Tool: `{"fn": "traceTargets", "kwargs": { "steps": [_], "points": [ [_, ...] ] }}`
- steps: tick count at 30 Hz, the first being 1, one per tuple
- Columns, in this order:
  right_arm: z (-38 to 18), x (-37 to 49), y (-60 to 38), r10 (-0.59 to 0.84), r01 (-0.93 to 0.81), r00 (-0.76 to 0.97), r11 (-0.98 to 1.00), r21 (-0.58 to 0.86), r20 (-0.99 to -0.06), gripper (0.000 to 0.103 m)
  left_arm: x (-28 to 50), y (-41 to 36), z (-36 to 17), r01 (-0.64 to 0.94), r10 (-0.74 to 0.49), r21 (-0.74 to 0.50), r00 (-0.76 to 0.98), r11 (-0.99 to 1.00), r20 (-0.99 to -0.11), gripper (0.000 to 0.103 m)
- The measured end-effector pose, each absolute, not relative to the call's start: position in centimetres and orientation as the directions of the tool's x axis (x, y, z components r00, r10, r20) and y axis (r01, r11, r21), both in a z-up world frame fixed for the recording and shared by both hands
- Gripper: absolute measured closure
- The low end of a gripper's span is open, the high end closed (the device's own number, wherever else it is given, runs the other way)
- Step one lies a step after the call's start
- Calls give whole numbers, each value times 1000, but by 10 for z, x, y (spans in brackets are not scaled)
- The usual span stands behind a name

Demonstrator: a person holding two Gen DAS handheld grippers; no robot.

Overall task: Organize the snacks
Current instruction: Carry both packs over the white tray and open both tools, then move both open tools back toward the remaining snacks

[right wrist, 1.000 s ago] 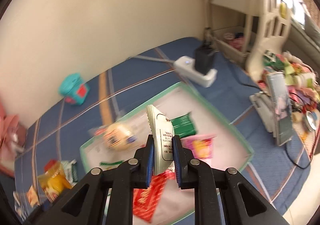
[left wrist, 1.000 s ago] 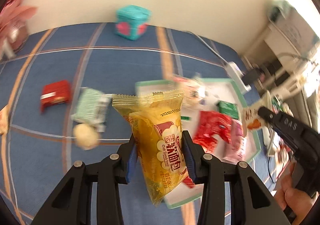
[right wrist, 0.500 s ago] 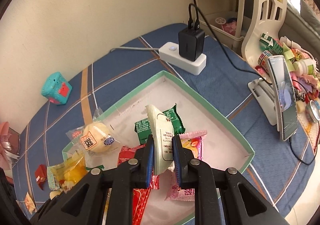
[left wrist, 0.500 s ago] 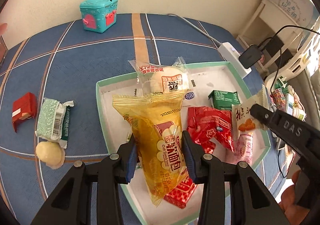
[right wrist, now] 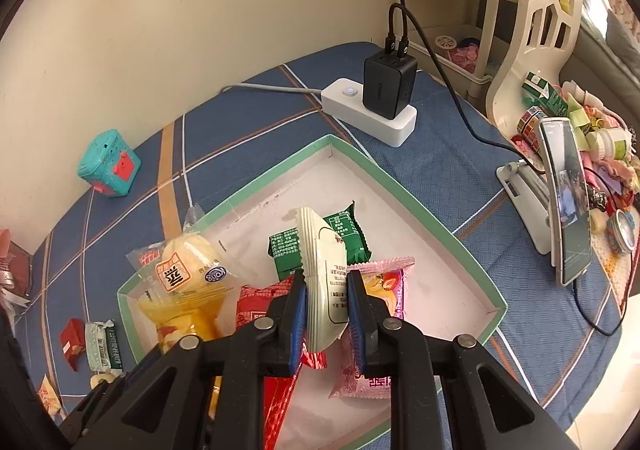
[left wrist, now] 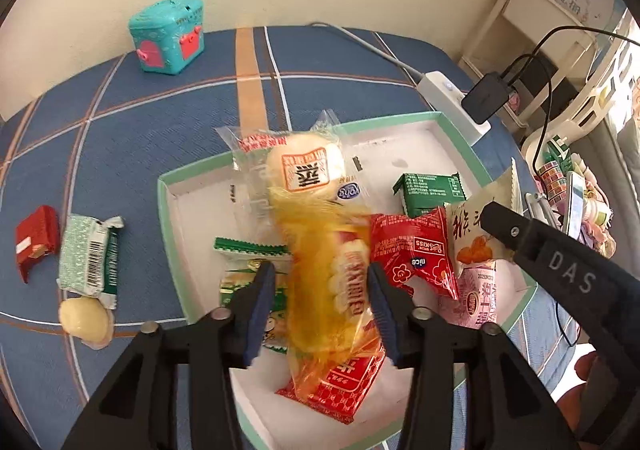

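Note:
A white tray with a green rim [left wrist: 168, 210] [right wrist: 400, 186] holds several snack packets. My left gripper [left wrist: 320, 286] has its jaws spread over the tray; the yellow packet [left wrist: 328, 290] is blurred between them, dropping free onto the pile. It also shows in the right wrist view [right wrist: 180, 314]. My right gripper [right wrist: 326, 290] is shut on a cream packet [right wrist: 324, 274] above the tray, seen from the left wrist view too [left wrist: 472, 234]. A red packet [left wrist: 412, 254], a green packet [left wrist: 430, 190] and a bun packet [left wrist: 304, 170] lie inside.
On the blue cloth left of the tray lie a red packet [left wrist: 34, 238], a green-white packet [left wrist: 88, 258] and a pale round snack [left wrist: 84, 318]. A teal toy box [left wrist: 168, 34] stands at the back. A power strip with charger [right wrist: 376, 106] and a phone stand [right wrist: 560, 202] are right.
My left gripper has opened and lowered over the tray, and the yellow packet has slipped down out of its grip. My right gripper still holds the cream packet, slightly closer to the tray.

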State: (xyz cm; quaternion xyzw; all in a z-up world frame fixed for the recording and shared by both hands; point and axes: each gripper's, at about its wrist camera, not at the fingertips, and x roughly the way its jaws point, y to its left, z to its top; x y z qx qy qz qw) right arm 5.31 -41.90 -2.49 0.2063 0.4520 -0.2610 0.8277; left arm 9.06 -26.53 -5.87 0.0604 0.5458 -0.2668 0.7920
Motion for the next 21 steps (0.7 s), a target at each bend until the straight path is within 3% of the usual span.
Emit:
{"fn": "traceTargets", "kwargs": {
  "steps": [4, 6, 11, 17, 21],
  "points": [
    [-21, 51, -418, -250, 618, 455, 780, 101, -855, 64, 92, -253, -49, 458, -363, -217, 259, 862, -895, 43],
    [-18, 50, -416, -260, 616, 453, 783, 89, -853, 45, 93, -246, -46, 444, -355, -217, 256, 869, -899, 43],
    [-10, 48, -408, -261, 599, 468, 796, 85, -844, 44, 101, -217, -43, 353, -313, -209, 270, 912, -910, 43],
    [-5, 49, -392, -259, 563, 475, 824, 65, -841, 31, 114, -176, -36, 238, -246, -171, 338, 956, -909, 43],
    [-7, 51, -378, -250, 532, 472, 845, 48, -845, 28, 122, -142, -33, 166, -183, -128, 374, 978, -909, 34]
  ]
}}
